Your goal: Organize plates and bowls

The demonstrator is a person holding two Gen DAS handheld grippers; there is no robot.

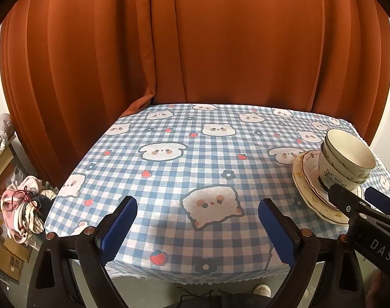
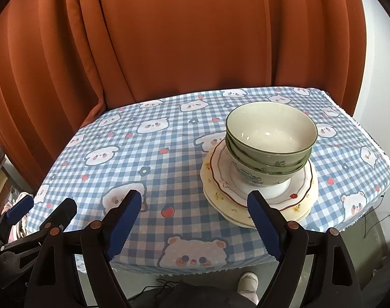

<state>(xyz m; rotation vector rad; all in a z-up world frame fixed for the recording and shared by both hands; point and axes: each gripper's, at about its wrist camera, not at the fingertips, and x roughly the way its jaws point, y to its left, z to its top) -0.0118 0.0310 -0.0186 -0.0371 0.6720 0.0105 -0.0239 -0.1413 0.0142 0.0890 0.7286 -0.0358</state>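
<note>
A stack of green bowls [image 2: 270,143] stands nested on a stack of plates [image 2: 220,179] at the right of the checked tablecloth [image 2: 143,154]. The top plate has a red scalloped rim; cream flowered plates lie beneath. The stack also shows in the left wrist view, bowls [image 1: 349,159] on plates [image 1: 310,195]. My right gripper [image 2: 195,220] is open and empty, held just in front of the plates. My left gripper [image 1: 197,225] is open and empty over the table's near edge, left of the stack. The right gripper [image 1: 361,197] reaches into the left wrist view beside the plates.
An orange curtain [image 1: 195,38] hangs behind the table. A pile of clothes [image 1: 23,205] and cardboard boxes [image 1: 10,259] lie on the floor at the left. A white slipper [image 2: 247,281] shows under the near table edge. The left gripper [image 2: 41,215] shows at lower left.
</note>
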